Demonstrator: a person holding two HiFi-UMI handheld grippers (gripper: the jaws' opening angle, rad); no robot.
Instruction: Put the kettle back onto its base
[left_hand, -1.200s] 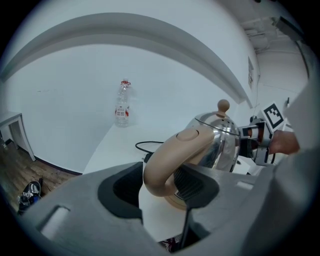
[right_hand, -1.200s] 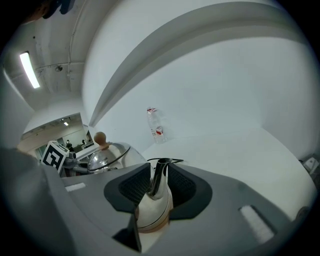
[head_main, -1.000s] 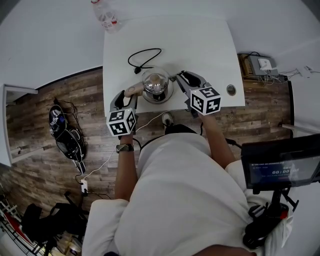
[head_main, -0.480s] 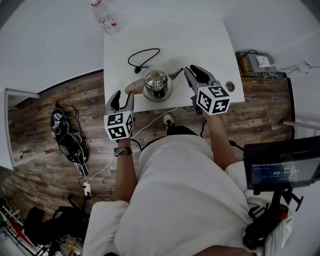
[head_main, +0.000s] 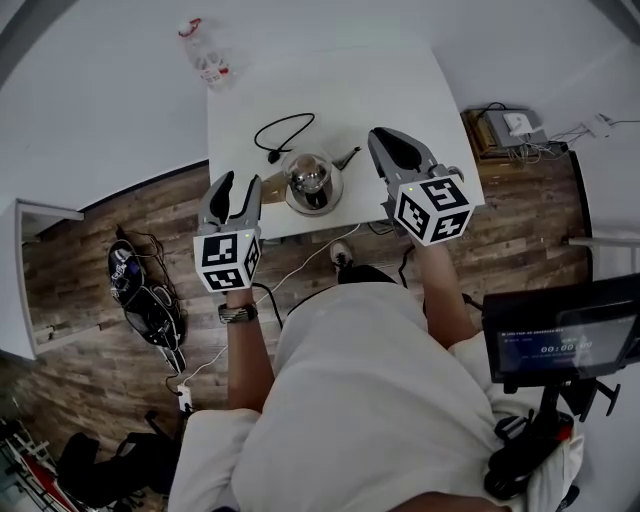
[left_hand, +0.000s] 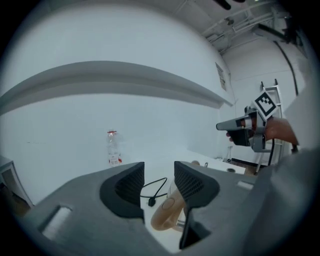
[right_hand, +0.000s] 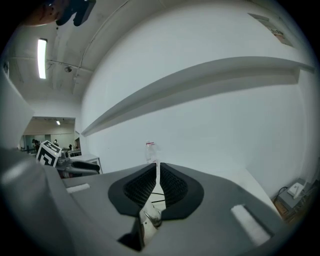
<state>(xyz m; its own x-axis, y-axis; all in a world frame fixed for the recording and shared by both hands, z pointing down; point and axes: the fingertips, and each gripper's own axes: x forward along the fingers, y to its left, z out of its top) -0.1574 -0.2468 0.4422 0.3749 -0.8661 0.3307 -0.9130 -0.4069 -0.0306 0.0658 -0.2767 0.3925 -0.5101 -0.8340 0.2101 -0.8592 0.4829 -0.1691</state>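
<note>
The steel kettle (head_main: 313, 180), with a tan handle (head_main: 272, 186) and a thin spout, stands on the white table (head_main: 400, 90) near its front edge; its base is hidden beneath it. My left gripper (head_main: 238, 182) hangs left of the handle, raised clear of it, jaws open and empty. In the left gripper view the handle (left_hand: 167, 212) shows below the open left gripper (left_hand: 159, 172). My right gripper (head_main: 388, 140) floats right of the spout. Its jaws are closing, with only a slit left and nothing between them (right_hand: 157, 172).
A black cord (head_main: 280, 130) loops on the table behind the kettle. A plastic bottle (head_main: 208, 42) stands beyond the table's far left corner. Dark bags (head_main: 140, 290) and cables lie on the wood floor at left. A screen (head_main: 560, 340) stands at right.
Both grippers have risen and drawn back from the kettle, the left one leaving the handle. The right jaws went from wide apart to nearly together. The kettle stayed put.
</note>
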